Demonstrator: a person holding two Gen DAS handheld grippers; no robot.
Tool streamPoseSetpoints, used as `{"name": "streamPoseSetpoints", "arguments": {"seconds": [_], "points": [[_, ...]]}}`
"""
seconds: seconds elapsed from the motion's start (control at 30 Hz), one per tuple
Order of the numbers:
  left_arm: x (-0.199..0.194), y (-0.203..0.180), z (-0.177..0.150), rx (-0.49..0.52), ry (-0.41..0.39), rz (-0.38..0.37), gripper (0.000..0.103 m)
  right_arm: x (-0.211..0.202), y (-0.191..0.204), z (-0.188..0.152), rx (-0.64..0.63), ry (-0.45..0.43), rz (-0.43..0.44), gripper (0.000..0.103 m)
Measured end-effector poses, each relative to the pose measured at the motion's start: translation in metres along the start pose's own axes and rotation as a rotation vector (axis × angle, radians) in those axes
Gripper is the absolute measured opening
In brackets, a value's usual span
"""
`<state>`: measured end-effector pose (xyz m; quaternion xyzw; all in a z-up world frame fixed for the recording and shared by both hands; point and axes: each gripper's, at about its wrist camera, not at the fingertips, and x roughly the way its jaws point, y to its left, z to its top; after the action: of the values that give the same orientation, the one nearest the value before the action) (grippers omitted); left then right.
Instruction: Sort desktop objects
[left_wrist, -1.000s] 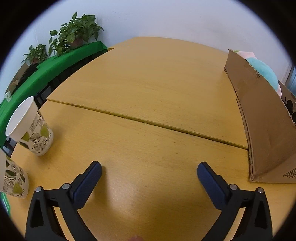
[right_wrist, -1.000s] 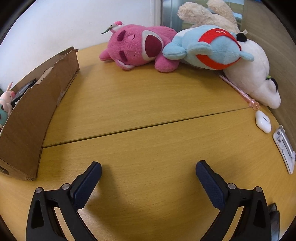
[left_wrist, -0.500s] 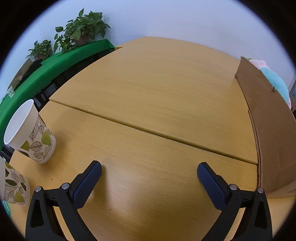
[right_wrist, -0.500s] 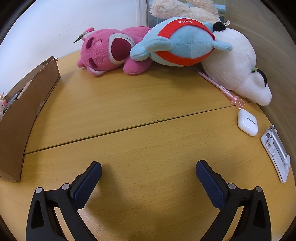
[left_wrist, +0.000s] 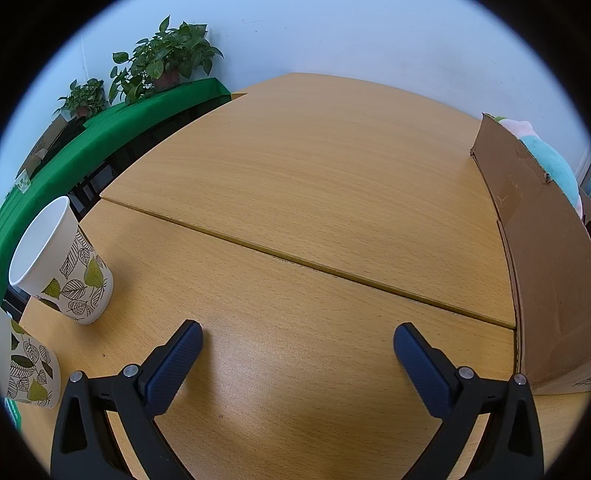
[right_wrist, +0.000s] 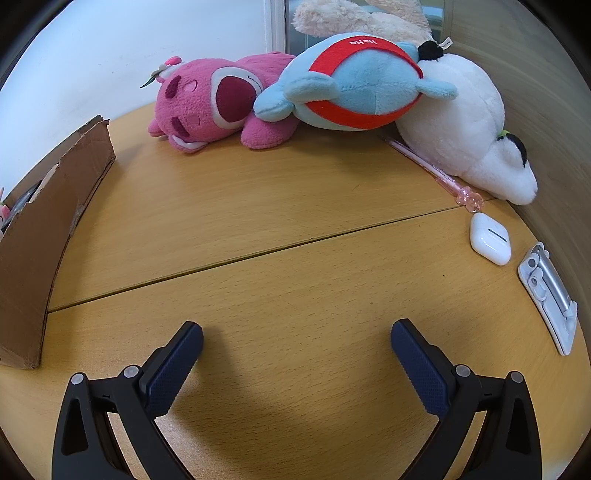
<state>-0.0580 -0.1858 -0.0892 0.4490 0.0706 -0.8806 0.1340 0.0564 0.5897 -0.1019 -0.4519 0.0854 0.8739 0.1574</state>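
Wooden tabletop (right_wrist: 295, 192) spreads ahead of both empty, wide-spread jaws; searching step, likely next reaching right-forward for the white earbud case (right_wrist: 490, 239).

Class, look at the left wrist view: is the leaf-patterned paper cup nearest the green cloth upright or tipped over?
Upright. The paper cup stands on its base on the table, its open rim facing up; its lean looks like lens distortion.

Potted plants (left_wrist: 168, 61) stand on a green-covered ledge (left_wrist: 122, 122) against the wall.
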Motion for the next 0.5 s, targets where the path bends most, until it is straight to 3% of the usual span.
{"name": "streamPoseSetpoints", "arguments": {"seconds": [0.5], "points": [[-0.0002,0.0018,-0.0012,0.002,-0.001,-0.002,0.103,0.001,-0.0037,0.0003,-0.005,0.0,0.005,0.103]]}}
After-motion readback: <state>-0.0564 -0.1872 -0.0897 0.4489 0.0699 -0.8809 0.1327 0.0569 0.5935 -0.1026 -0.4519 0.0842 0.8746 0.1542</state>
